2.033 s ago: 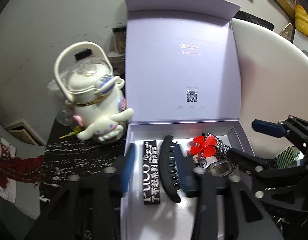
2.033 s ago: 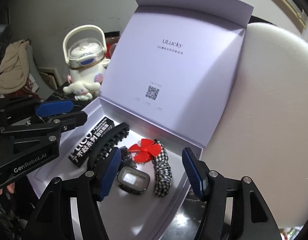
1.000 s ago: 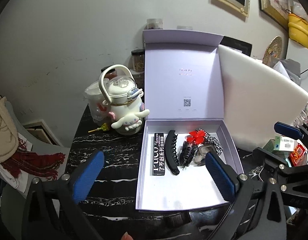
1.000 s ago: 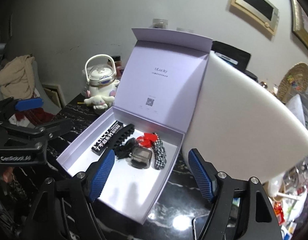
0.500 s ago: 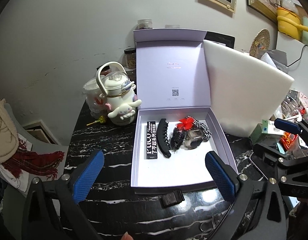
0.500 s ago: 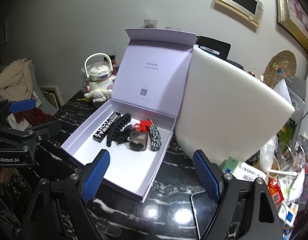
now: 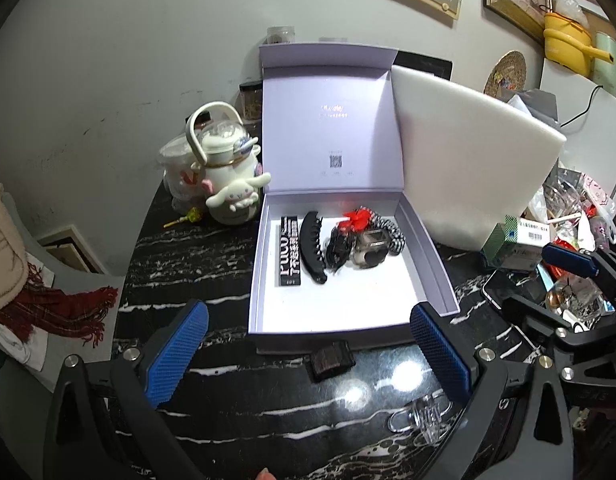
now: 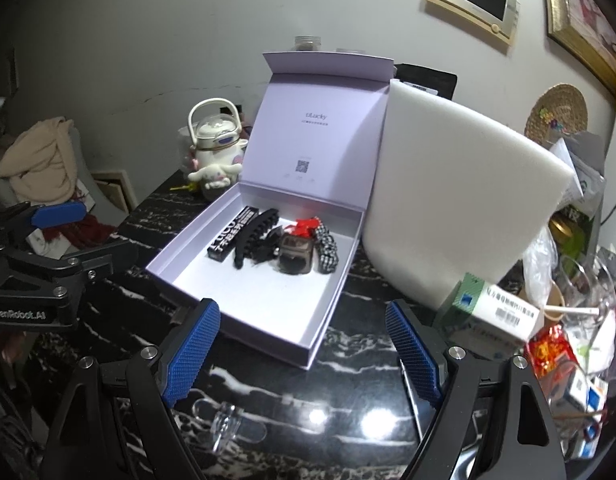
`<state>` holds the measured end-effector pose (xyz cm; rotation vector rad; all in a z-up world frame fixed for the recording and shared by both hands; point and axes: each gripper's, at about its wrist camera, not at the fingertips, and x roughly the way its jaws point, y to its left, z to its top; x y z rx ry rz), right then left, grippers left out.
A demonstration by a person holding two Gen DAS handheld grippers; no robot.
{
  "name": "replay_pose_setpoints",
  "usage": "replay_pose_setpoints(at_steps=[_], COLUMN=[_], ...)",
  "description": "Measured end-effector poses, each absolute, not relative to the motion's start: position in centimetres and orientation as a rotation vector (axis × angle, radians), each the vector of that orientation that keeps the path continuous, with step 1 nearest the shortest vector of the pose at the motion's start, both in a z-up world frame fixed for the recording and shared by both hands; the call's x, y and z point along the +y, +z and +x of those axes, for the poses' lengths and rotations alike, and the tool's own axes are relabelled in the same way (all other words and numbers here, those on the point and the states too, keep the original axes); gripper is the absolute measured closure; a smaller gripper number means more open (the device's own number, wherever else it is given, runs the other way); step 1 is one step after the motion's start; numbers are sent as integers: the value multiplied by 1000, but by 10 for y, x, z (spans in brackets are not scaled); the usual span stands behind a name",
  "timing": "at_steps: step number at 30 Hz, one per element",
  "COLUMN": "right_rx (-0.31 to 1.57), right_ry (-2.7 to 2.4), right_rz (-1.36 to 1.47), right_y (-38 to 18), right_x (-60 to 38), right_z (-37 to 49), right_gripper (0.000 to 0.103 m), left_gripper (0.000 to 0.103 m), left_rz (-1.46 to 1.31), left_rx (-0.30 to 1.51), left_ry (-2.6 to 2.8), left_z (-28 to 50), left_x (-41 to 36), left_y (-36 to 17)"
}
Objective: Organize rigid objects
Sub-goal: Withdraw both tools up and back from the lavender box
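Observation:
An open lilac gift box (image 7: 340, 316) (image 8: 264, 320) stands on the black marble table with its lid upright. Inside lie a black labelled bar (image 7: 289, 254), a long black hair claw (image 7: 313, 250) (image 8: 254, 236), a small black clip (image 7: 339, 246), a grey-brown square claw clip (image 7: 370, 249) (image 8: 294, 256), a red bow (image 7: 356, 218) and a checked scrunchie (image 8: 326, 250). A dark brown clip (image 7: 332, 360) and a clear clip (image 7: 422, 416) (image 8: 228, 426) lie on the table in front of the box. My left gripper (image 7: 306, 358) and right gripper (image 8: 302, 354) are open and empty, held back above the table.
A white cartoon kettle (image 7: 226, 176) stands left of the box. A white foam board (image 7: 468, 160) leans at its right. Cluttered boxes, a phone (image 7: 504, 288) and wrappers (image 8: 548, 340) fill the right side. A cloth-covered chair (image 8: 32, 160) is left.
Both grippers pulled back and up from inside the box, which now looks smaller and farther. The left jaws opened wide. The clips on the table came into view.

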<state>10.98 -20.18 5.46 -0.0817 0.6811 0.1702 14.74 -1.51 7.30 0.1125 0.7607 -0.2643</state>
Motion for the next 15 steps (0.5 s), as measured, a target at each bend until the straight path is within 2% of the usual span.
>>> replay_pose_setpoints(at_steps=[15], right_rx=[691], right_ry=[235], right_rz=[-88], right_y=[19], right_x=[-190], right_z=[86], right_gripper=[17], left_gripper=[0], left_rz=[130], left_rx=[859], left_ry=[-246], left_z=[142], left_x=[-7], left_y=[35])
